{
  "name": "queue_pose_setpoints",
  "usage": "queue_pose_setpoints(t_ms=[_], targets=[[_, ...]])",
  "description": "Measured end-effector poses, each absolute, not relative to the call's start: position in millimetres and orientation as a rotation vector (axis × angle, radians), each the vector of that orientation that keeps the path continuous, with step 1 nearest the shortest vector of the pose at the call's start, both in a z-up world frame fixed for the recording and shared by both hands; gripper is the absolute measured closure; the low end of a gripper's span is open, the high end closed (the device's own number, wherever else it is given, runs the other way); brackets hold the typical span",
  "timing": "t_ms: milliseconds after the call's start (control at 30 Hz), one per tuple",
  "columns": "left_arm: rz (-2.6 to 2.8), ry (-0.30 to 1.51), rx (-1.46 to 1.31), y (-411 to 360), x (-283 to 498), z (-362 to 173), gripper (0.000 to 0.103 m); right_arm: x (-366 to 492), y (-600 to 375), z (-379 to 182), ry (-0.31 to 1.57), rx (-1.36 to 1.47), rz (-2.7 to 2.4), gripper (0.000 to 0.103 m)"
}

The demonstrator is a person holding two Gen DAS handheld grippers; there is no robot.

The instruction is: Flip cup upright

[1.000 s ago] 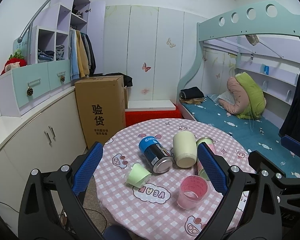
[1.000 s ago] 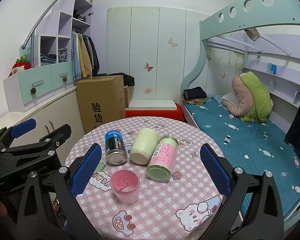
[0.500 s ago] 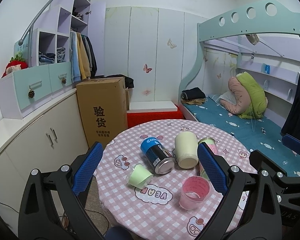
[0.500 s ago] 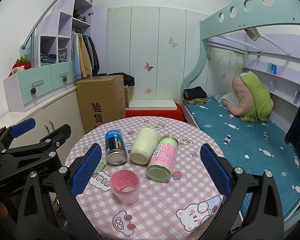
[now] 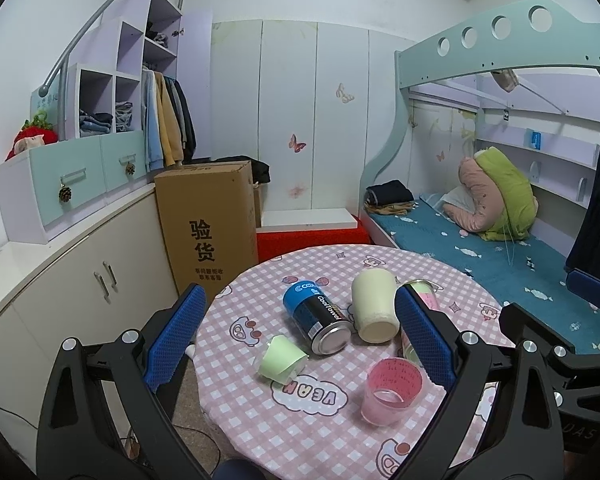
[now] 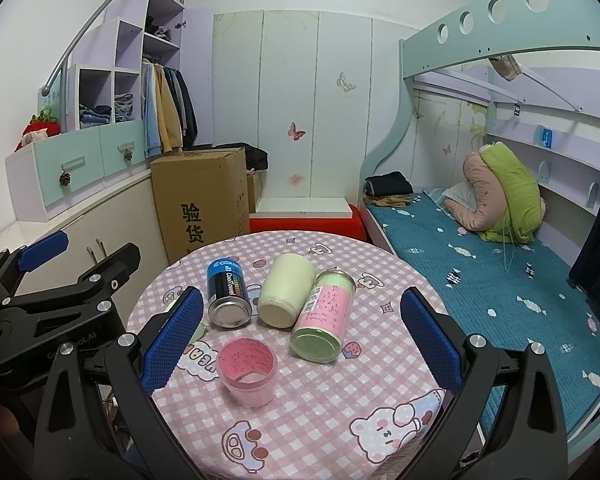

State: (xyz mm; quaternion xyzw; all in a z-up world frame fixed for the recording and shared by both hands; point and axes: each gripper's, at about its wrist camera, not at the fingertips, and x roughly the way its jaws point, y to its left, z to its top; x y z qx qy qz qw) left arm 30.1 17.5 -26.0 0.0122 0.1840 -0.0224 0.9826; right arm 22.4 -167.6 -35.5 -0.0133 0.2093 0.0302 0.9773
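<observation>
**Both grippers hover spread over a table of toppled containers**

A round table (image 6: pixel 388 380) with a pink checked cloth carries five containers. The small green cup (image 5: pixel 281 360) lies on its side near the table's left edge, its open mouth turned toward the lower right; in the right wrist view it is almost wholly hidden behind a blue pad. Just beside it lies a blue and black can (image 5: pixel 315 318), also on its side, and next to that a cream cup (image 6: pixel 286 296) tipped over with its base toward the cameras. A pink and green can (image 6: pixel 324 322) lies touching the cream cup on the right. A pink translucent cup (image 6: pixel 247 372) stands upright, nearer the cameras than the rest.

The left gripper (image 5: pixel 298 340) is spread wide above the table, holding nothing, with the green cup and blue can framed between its blue pads. The right gripper (image 6: pixel 300 342) is likewise spread and empty, with the pink cup and the cans between its pads. A cardboard box (image 5: pixel 208 226) stands on the floor behind the table, and a bed (image 6: pixel 480 276) lies to the right.
</observation>
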Motion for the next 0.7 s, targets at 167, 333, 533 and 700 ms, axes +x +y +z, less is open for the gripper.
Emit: queue_pose_setpoints(t_ms=[167,333,533,700], targets=[[-0.05,0.372,0.021,16.7,31.4,-25.3,0.007,22.6,-167.5,-35.5,0.423,-0.026,0.061,0.008],[-0.05,0.371,0.02,16.3,31.4,-25.2,0.007,22.4,-167.7,-35.5,0.421,-0.026,0.062,0.008],[-0.049,0.372,0.022,16.3,31.4,-25.3,0.007,22.5,-167.6,-35.6,0.422,-0.026,0.062,0.008],[-0.051,0.372,0.022,15.6,32.1,-25.0,0.007,22.4,-167.3,-35.5,0.422,-0.025,0.061,0.008]])
